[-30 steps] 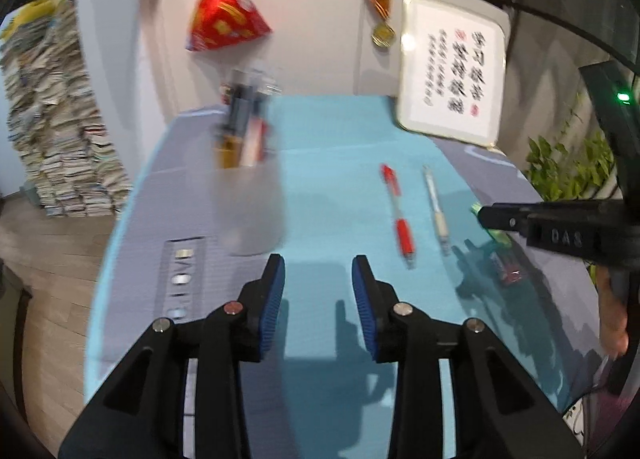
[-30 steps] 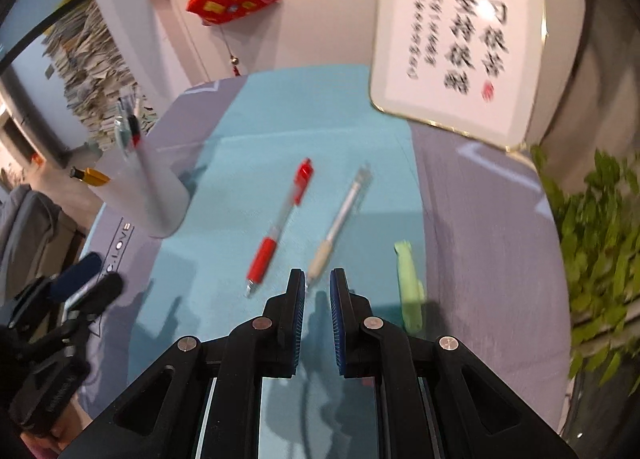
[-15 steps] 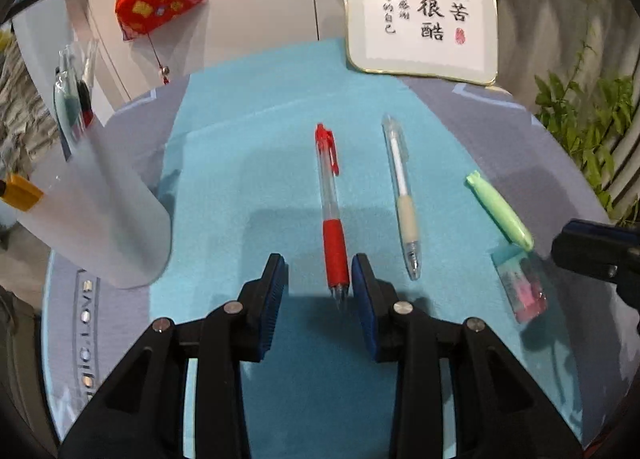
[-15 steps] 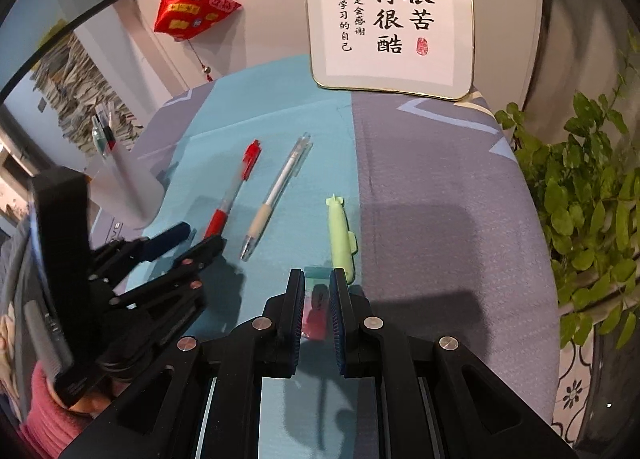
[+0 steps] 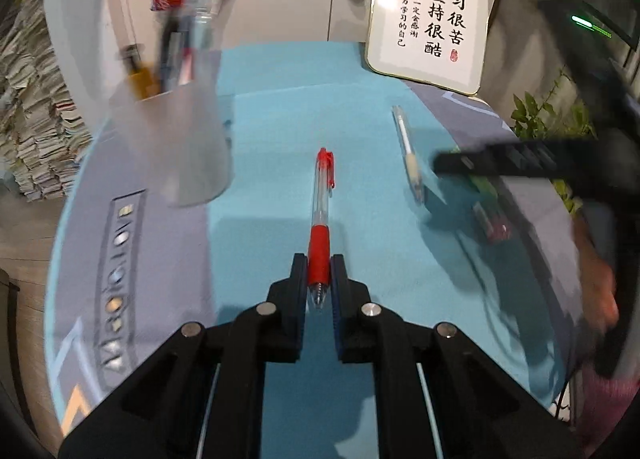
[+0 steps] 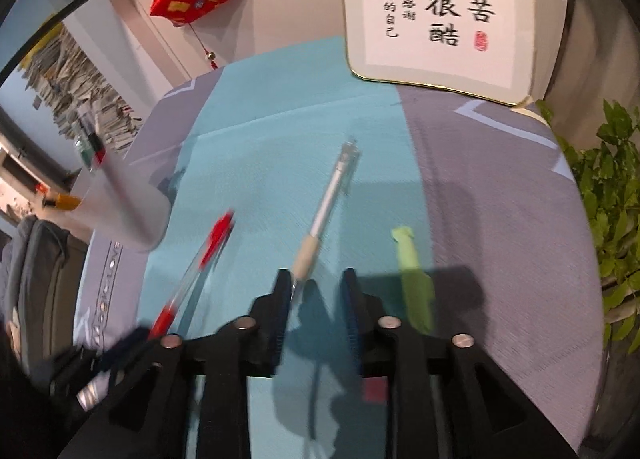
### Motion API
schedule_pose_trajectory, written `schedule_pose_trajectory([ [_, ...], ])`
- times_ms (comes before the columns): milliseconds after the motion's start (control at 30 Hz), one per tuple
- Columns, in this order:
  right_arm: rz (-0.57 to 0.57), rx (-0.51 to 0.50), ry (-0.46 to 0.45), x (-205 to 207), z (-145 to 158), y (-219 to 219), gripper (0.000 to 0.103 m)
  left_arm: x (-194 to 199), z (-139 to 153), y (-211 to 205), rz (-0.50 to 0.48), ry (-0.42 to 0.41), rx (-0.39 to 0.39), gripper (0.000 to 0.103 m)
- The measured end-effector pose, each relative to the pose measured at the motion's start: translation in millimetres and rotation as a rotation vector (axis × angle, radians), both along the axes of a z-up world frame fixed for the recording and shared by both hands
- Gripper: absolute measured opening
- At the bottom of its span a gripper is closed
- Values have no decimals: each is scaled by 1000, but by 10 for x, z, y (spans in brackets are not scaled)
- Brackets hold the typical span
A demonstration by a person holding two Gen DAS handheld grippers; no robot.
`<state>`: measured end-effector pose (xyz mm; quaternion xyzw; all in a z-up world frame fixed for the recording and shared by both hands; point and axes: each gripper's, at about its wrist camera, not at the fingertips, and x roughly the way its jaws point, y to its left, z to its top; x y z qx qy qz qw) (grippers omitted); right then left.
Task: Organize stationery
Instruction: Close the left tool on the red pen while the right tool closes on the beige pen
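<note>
My left gripper point(image 5: 319, 273) is shut on the red grip of a red pen point(image 5: 322, 203), which points away over the teal mat point(image 5: 280, 119). The pen also shows in the right wrist view point(image 6: 200, 255), blurred. My right gripper point(image 6: 316, 287) is open above the tip of a clear pen with a beige grip point(image 6: 326, 215); this pen also lies right of the red one in the left wrist view point(image 5: 408, 151). A frosted pen cup point(image 5: 180, 139) holding several pens stands at the left. A green highlighter point(image 6: 412, 279) lies right of my right gripper.
A pink eraser in a clear case point(image 5: 492, 221) lies near the right edge. A framed calligraphy board point(image 5: 430, 15) leans on the wall at the back. A green plant point(image 6: 612, 199) stands beyond the table's right side. Stacks of paper point(image 5: 32, 99) stand at the left.
My left gripper has closed on the red pen's grip. My right gripper has opened and moved left from the eraser to the beige-grip pen's tip.
</note>
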<state>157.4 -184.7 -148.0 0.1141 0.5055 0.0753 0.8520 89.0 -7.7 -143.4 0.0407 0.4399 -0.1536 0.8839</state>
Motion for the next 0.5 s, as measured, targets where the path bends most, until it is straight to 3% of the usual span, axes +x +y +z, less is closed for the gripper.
schedule_pose_trajectory([
  [67,-17,-4,9,92,-17,63,35,-80,-12,63,3,-6,0,9],
  [300,-42,-94,58,276,-154,247,35,-216,-38,186,-3,-13,-11,9],
  [367,-39,-105,33,257,-154,269,13,-219,-44,191,-6,-10,-18,10],
  [500,31,-62,56,148,-148,263,11,-224,-48,190,-28,2,-39,10],
])
